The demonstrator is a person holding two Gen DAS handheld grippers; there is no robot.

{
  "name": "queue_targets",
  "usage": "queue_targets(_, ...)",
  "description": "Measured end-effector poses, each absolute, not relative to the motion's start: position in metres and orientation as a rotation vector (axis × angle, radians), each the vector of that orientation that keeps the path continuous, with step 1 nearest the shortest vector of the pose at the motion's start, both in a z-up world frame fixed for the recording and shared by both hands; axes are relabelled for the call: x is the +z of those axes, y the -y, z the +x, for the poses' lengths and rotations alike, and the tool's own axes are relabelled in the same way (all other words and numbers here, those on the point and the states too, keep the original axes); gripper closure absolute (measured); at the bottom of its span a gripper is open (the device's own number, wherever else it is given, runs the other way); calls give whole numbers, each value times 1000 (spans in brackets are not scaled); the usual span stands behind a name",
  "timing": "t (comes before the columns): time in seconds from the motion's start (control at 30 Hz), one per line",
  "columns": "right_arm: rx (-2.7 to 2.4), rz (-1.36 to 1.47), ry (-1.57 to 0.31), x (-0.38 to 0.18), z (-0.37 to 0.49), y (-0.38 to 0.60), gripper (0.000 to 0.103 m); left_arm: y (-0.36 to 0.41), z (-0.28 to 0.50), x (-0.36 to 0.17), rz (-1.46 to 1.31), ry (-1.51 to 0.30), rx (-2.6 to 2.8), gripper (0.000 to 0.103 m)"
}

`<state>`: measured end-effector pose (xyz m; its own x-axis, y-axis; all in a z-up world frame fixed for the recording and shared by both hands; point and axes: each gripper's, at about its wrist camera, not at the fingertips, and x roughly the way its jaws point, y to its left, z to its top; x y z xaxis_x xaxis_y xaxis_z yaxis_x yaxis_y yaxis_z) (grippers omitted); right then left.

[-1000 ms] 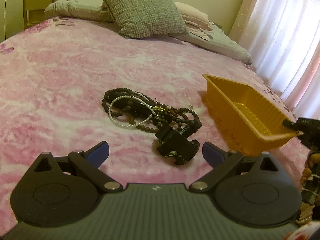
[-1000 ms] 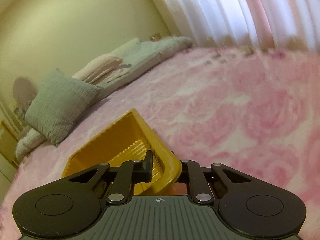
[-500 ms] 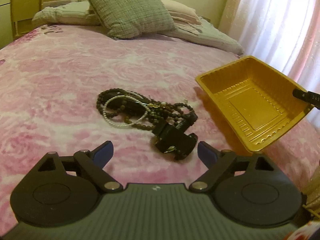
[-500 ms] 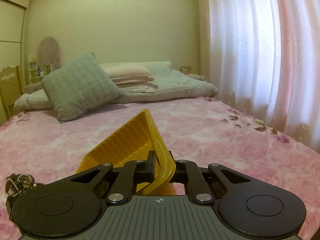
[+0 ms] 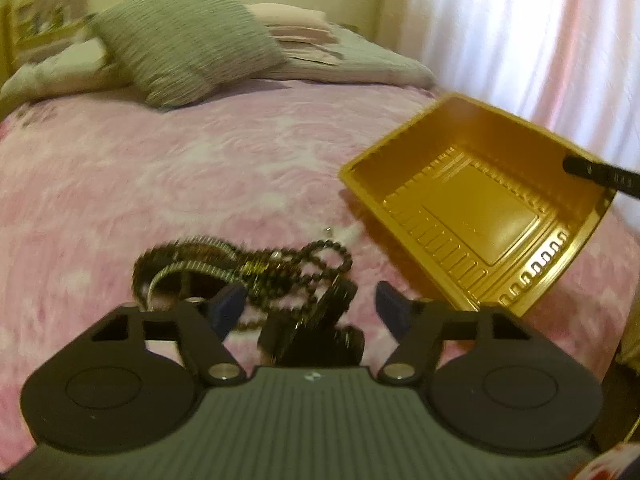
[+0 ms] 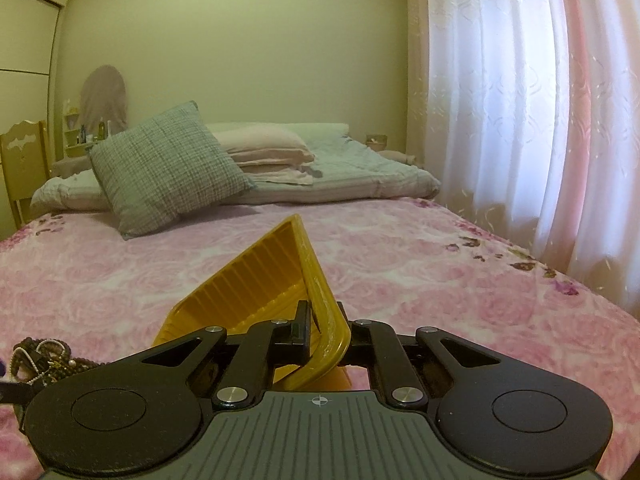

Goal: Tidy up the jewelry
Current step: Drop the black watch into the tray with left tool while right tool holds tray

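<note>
Beads [image 5: 256, 268] and a black watch [image 5: 320, 328] lie in a pile on the pink bed [image 5: 160, 184]. The left gripper [image 5: 308, 304] is spread wide around them. On the right, the right gripper [image 6: 324, 328] pinches the tipped yellow tray [image 5: 476, 204] by its rim.

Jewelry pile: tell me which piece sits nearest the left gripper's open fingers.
The black watch, lying between the left gripper fingers. The dark bead strands and pale beaded bracelet lie farther out.
</note>
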<state>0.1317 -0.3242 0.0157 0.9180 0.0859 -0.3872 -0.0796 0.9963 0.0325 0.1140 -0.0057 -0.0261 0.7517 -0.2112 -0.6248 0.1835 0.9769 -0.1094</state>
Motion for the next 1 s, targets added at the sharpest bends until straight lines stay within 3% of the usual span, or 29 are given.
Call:
queue_targets(0.2, 87, 14, -395, 17, 132, 322, 93, 22, 134, -33, 106, -764, -301, 67)
queue_targets(0.3, 87, 13, -395, 18, 134, 321, 93, 28, 133, -35, 158, -759, -322, 88)
queue_targets(0.8, 96, 17, -388, 19, 130, 319, 93, 3, 135, 14, -21, -650, -352, 89)
queue_targets(1.0, 109, 31, -386, 21, 126, 317, 93, 27, 142, 26, -28, -630, -405, 89)
